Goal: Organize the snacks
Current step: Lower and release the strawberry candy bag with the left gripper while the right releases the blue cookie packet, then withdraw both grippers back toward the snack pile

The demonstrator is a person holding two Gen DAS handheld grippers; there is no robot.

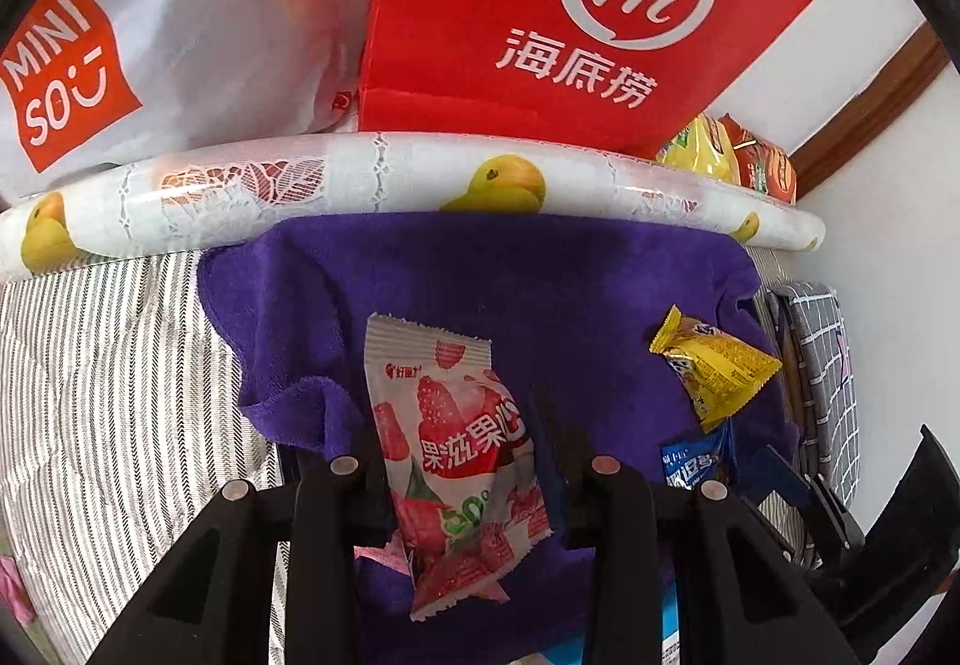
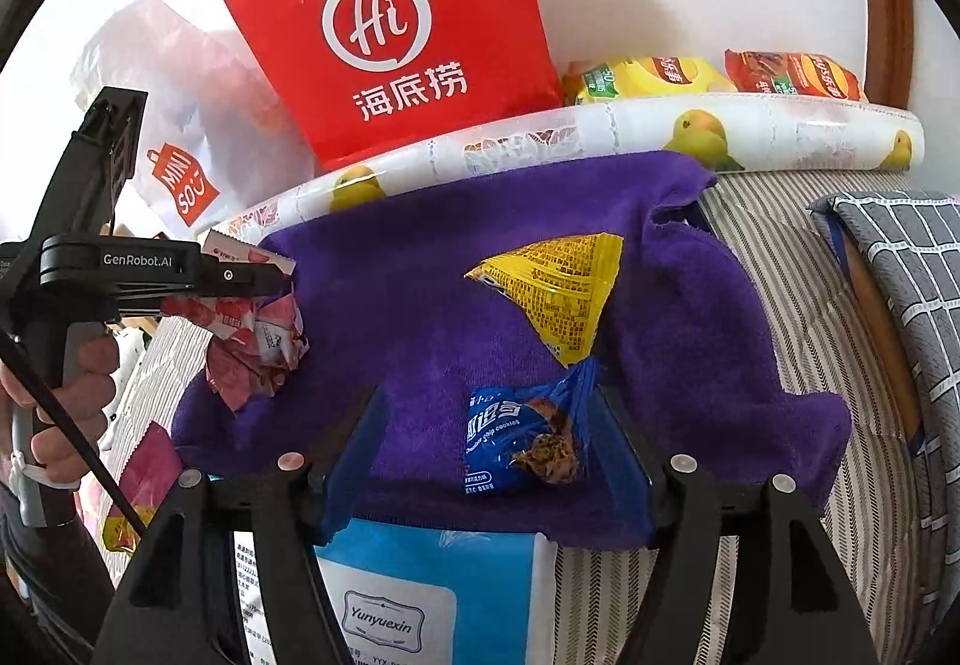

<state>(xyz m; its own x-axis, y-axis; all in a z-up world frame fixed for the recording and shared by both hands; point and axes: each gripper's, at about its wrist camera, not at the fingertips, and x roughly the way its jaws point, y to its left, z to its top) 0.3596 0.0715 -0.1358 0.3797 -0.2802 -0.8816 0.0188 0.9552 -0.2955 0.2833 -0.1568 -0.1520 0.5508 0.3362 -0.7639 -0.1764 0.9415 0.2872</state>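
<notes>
A person's left gripper (image 1: 462, 461) pinches a pink-and-red strawberry snack packet (image 1: 456, 455), marked "50" in green, above the left part of a purple towel (image 2: 420, 305) spread on a striped cover (image 2: 798, 365). The right gripper (image 2: 486, 461) stands with its jaws spread, not pressing on the blue cookie packet (image 2: 516, 437), printed "Chip cookies", that lies between them near the towel's near edge. A yellow wedge-shaped packet (image 2: 558, 293) rests just beyond the blue one, the two touching at the tips; the towel's middle and right side lie bare. Along the towel's far edge runs a rolled cloth printed with yellow fruit (image 2: 708, 131). Behind it stand a red paper bag (image 2: 396, 35) lettered "Hi" and "海底捞" and a white bag (image 2: 180, 167) marked "MINISO", with yellow and red crisp bags (image 2: 720, 77) at the far right corner. A pack labelled "Yunyuexin" (image 2: 390, 605) sits below the near edge, and a grey checked cushion (image 2: 906, 269) bounds the right side.
</notes>
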